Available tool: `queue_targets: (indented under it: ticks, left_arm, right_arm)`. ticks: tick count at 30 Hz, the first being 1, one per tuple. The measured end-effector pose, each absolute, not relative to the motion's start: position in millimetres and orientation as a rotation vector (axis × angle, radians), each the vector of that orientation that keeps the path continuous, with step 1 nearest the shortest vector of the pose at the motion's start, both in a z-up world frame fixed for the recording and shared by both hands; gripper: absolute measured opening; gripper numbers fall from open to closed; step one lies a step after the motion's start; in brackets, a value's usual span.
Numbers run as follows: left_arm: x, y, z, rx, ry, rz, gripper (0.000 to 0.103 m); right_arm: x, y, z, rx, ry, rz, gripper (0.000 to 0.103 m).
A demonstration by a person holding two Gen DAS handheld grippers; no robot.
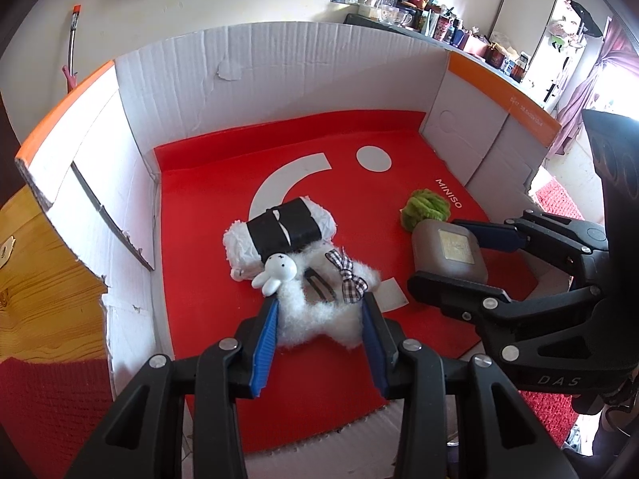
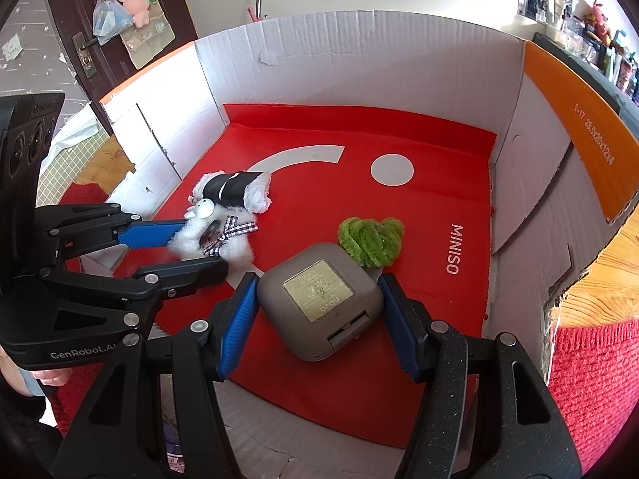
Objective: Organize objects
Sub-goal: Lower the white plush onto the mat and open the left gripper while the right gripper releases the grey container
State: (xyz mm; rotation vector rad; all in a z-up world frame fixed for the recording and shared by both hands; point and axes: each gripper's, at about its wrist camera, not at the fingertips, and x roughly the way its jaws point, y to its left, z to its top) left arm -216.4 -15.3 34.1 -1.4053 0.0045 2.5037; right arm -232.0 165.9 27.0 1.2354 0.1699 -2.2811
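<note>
A white cardboard box [image 1: 279, 80] lined with a red MINISO sheet [image 1: 207, 263] holds the objects. My left gripper [image 1: 319, 307] stands with its jaws around a fluffy white hair clip with a bunny head and checked bow [image 1: 319, 315], touching its sides. Behind it lies a white roll with a black band [image 1: 279, 231]. My right gripper [image 2: 317, 295] has its jaws around a grey square case [image 2: 319, 299], pads touching its sides. A green fuzzy scrunchie [image 2: 369, 241] lies just behind the case.
Box walls [image 2: 359, 72] rise on the left, back and right, with orange-edged flaps [image 2: 567, 131]. A wooden surface [image 1: 36, 271] and red knit cloth [image 2: 595, 379] lie outside the box. A cluttered shelf [image 1: 419, 12] stands beyond.
</note>
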Motion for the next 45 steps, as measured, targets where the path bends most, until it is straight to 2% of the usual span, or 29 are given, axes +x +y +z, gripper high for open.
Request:
queue_targets:
  ticks: [18, 37, 45]
  left_arm:
    - [-217.0, -17.5, 34.3, -1.397, 0.014, 2.510, 0.043]
    - [-209.5, -15.8, 36.1, -1.385, 0.010, 2.530, 0.056]
    - [-203.1, -15.2, 40.6, -1.364, 0.011, 2.545, 0.061]
  right_arm:
    - [-229.5, 164.6, 25.7, 1.227, 0.178, -2.288, 0.059]
    - [-225.6, 165.2, 28.3, 1.212, 0.177, -2.295, 0.060]
    - [-219.9, 167.9, 35.4, 1.187, 0.172, -2.309, 0.066]
